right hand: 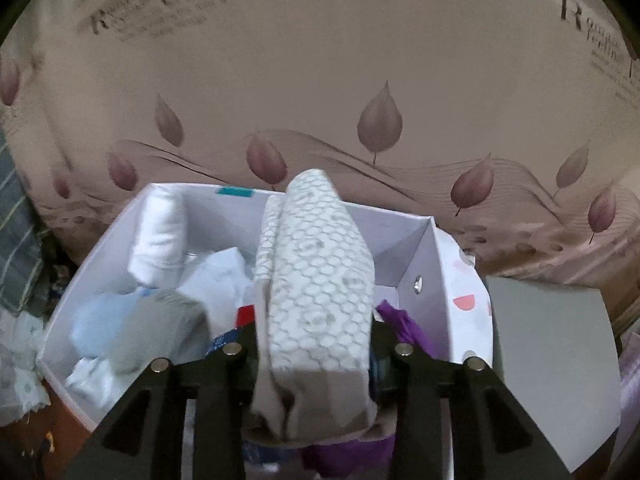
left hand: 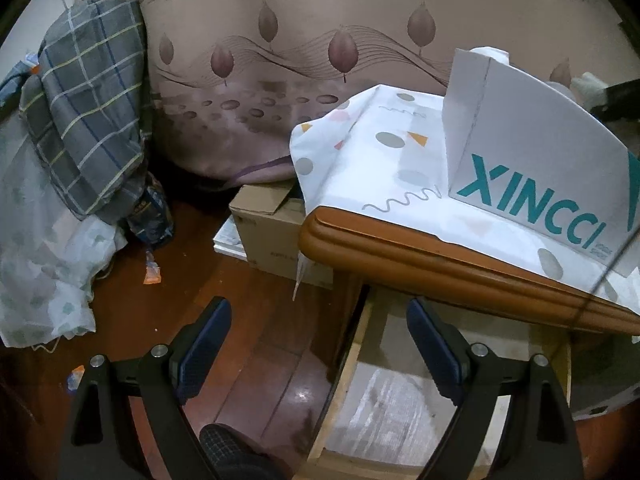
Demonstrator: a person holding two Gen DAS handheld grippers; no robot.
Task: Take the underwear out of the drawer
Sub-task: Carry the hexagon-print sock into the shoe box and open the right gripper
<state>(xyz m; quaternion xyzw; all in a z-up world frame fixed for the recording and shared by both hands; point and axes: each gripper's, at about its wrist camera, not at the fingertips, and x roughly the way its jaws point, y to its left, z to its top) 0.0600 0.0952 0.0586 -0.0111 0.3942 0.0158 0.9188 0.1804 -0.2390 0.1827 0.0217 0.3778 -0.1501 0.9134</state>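
**Patterned underwear between the right jaws, over the white box**

The right claw [right hand: 316, 344] has a folded piece of underwear [right hand: 316, 280] between its jaws. It is white with a grey honeycomb pattern and stands up ahead of the fingers. Whether the pads are pressing on it I cannot tell, because the cloth hides them and the picture is blurred there.

Just below and ahead of this claw is an open white box [right hand: 404, 240]. Inside it, to the left of the claw, lie a white roll [right hand: 160, 236], a light blue piece [right hand: 96, 320] and a grey piece [right hand: 160, 328]. A purple piece [right hand: 404, 328] is beside the right finger.

The left claw [left hand: 320, 344] is released, its jaws wide apart and with nothing between them. Under its right finger is the open drawer [left hand: 396, 408], of which only the bare bottom shows. Above the drawer is the wooden table edge [left hand: 400, 248], and on the table, ahead and to the right, stands the same box, with "XINCCI" printed on its side.
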